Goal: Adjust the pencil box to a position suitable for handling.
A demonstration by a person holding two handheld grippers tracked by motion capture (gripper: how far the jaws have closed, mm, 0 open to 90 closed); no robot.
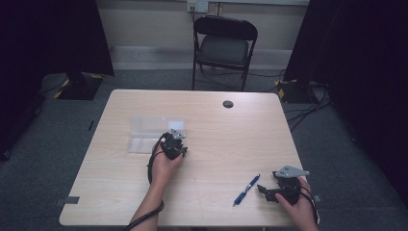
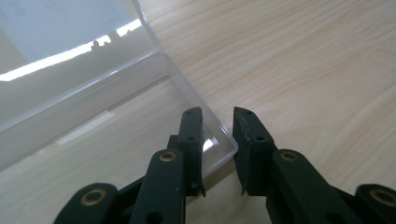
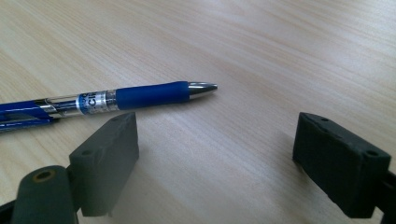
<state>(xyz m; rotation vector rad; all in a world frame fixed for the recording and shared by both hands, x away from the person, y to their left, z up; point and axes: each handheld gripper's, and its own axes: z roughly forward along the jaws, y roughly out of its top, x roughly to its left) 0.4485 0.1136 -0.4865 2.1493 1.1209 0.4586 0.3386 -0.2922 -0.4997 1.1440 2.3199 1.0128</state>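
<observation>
A clear plastic case (image 1: 148,133) lies open on the wooden table (image 1: 216,130), left of centre. My left gripper (image 1: 173,142) is at its near right corner. In the left gripper view the jaws (image 2: 217,114) stand a narrow gap apart and straddle the case's corner wall (image 2: 219,133), one jaw inside the tray and one outside. A blue pen (image 1: 247,189) lies near the front right edge. My right gripper (image 1: 263,190) rests just right of it, wide open. In the right gripper view the pen (image 3: 140,95) lies just beyond the left jaw, and nothing is between the jaws (image 3: 217,126).
A black folding chair (image 1: 223,43) stands behind the table. A round dark grommet (image 1: 228,104) sits in the tabletop at the back. Cables lie on the floor at the right (image 1: 308,108). A piece of tape (image 1: 70,200) marks the front left corner.
</observation>
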